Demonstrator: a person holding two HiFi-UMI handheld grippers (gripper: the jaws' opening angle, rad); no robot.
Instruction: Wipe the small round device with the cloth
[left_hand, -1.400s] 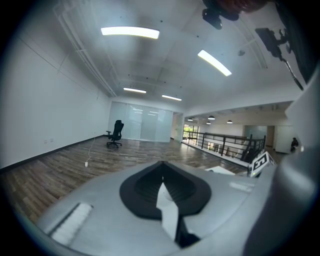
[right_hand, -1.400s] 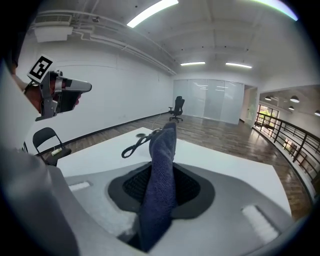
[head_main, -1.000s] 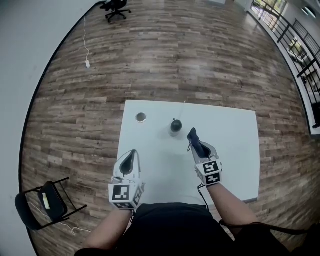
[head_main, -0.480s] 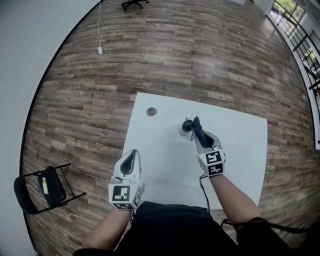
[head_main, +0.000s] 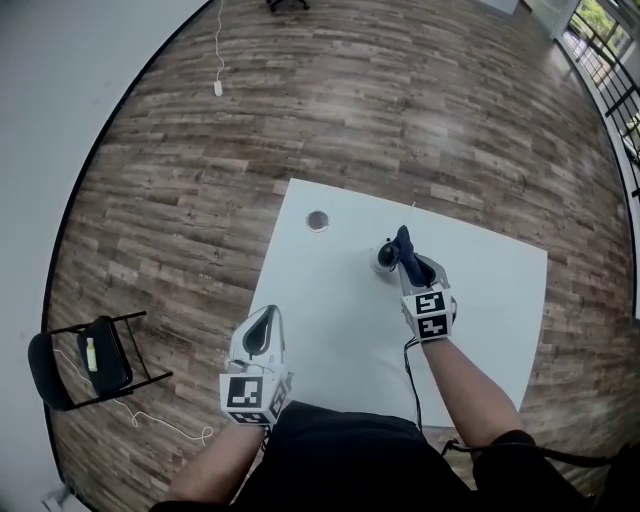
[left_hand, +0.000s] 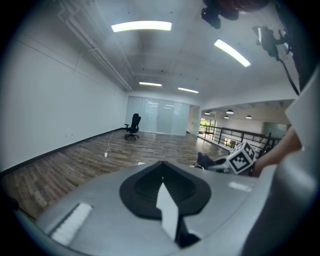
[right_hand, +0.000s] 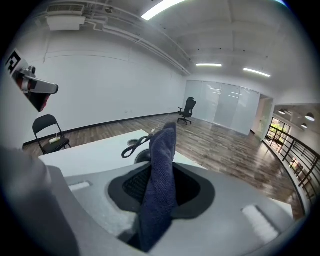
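The small round device (head_main: 385, 259) is dark and stands near the middle of the white table (head_main: 480, 300). My right gripper (head_main: 406, 256) is shut on a dark blue cloth (head_main: 403, 242), which sticks up from its jaws right beside the device, at its right side. In the right gripper view the cloth (right_hand: 161, 180) hides most of the device (right_hand: 142, 157), and a dark cord loop (right_hand: 131, 148) shows to its left. My left gripper (head_main: 267, 314) hangs over the table's near left edge, jaws together and holding nothing.
A small round ring (head_main: 317, 220) lies on the table towards its far left corner. A black folding chair (head_main: 92, 368) stands on the wooden floor to the left. A white cable with a plug (head_main: 218, 87) trails on the floor beyond the table.
My right gripper has carried the cloth forward across the table until it stands against the device. The left gripper has shifted only slightly.
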